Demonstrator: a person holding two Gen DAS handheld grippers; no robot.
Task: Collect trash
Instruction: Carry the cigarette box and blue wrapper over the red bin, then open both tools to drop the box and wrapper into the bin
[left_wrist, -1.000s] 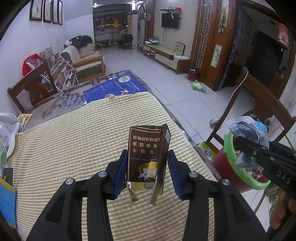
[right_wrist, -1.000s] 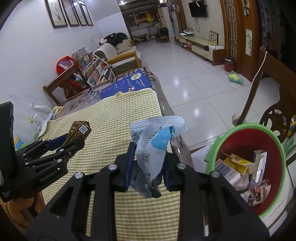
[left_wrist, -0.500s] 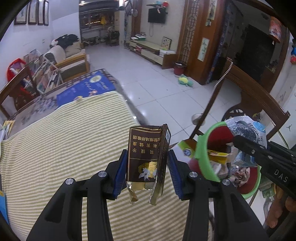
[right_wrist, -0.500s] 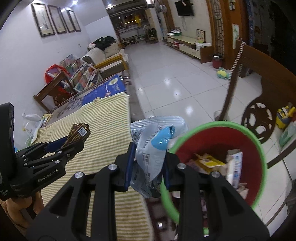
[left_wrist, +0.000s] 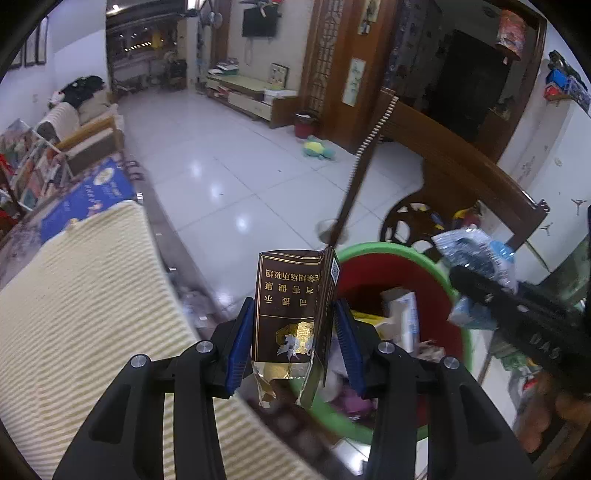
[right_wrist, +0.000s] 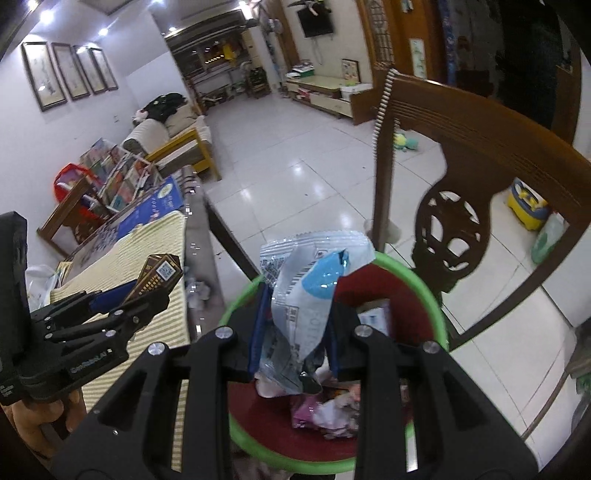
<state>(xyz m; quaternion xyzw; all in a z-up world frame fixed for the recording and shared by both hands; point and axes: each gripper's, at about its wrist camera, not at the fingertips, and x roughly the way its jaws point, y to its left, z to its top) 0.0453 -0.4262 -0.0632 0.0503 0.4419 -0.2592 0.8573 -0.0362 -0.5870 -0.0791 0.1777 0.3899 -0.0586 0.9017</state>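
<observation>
Carry-to-bin step: left gripper (left_wrist: 291, 341) clamped a box (left_wrist: 291, 306), right gripper (right_wrist: 295, 332) clamped a wrapper (right_wrist: 310, 295). Both were over the bin (right_wrist: 432, 295); next move looked like opening up to drop them.

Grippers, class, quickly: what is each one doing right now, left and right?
Left gripper: jaws shut on the brown cigarette pack.
Right gripper: jaws shut on the white and blue wrapper.

dim indoor | ceiling spotlights (right_wrist: 48, 16) | floor glare | motion blur | fisheye vignette
</observation>
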